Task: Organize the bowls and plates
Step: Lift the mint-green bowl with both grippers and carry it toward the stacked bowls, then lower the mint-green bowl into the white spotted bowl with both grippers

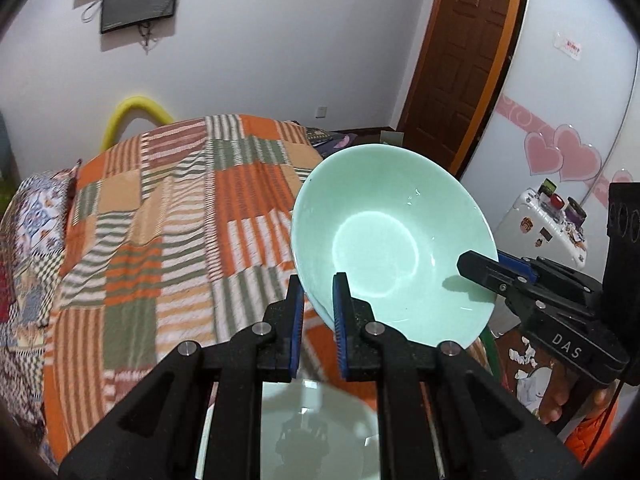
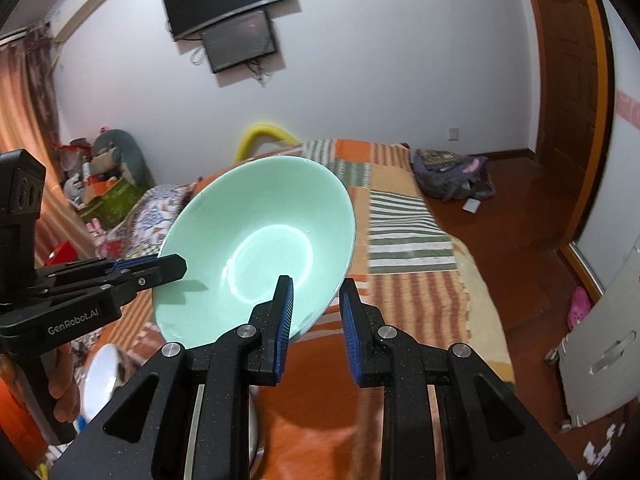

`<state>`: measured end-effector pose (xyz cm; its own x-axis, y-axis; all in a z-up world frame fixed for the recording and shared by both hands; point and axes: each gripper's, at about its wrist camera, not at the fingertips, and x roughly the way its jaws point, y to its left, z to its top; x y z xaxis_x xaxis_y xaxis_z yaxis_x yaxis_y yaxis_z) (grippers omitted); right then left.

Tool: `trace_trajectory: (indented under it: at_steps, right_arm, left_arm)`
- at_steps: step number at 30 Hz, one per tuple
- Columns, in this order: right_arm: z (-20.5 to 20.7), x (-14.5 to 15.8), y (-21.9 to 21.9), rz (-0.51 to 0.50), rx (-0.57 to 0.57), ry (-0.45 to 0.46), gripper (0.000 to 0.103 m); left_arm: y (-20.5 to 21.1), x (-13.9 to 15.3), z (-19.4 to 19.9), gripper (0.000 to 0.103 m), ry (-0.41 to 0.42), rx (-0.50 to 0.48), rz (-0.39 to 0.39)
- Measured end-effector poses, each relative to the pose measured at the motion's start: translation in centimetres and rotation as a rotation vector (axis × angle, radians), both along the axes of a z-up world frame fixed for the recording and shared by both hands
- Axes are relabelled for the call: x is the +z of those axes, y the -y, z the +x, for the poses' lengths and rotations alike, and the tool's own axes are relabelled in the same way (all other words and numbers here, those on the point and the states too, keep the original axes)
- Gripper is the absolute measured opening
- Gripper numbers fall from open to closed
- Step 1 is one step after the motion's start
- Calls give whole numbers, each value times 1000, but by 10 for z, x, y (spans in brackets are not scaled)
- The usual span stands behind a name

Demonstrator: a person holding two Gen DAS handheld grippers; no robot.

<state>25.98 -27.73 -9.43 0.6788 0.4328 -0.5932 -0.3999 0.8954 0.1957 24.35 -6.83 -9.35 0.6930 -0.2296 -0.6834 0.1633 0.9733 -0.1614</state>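
A pale green bowl (image 1: 394,240) is held tilted in the air above the bed, its hollow facing the cameras. My left gripper (image 1: 318,300) is shut on its lower rim. In the left wrist view my right gripper (image 1: 486,268) pinches the bowl's right rim. In the right wrist view the bowl (image 2: 260,248) sits between the fingers of my right gripper (image 2: 316,304), whose jaws stand apart around the rim; the left gripper (image 2: 160,270) clamps its left edge. A second pale dish (image 1: 316,432) lies below the left gripper.
A bed with an orange, green and white striped patchwork cover (image 1: 160,220) fills the middle. A white dish (image 2: 102,372) lies low at the left. A white suitcase (image 1: 540,224), a wooden door (image 1: 464,52) and a backpack (image 2: 452,174) on the floor stand to the right.
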Motion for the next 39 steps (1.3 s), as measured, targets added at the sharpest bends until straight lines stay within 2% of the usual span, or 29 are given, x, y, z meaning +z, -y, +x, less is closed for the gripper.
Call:
trace_trajectory:
  at_steps: [12,21,29,39]
  right_arm:
    - [-33,-12,-69,10,125,-8,22]
    - [-55,-27,-128,10,251,-35,22]
    - [-84,-48,-168,7,348,-80,22]
    - [-103,-82,-208,-39,424,-169,22]
  left_arm:
    - [-75,4,-83,13,7,114,2]
    - [-135,-10,-139,13,-21,224,-10]
    - [-176,-37,-179,13,-73,315,-16]
    - [-211,-81,-201,13,-149,395,-61]
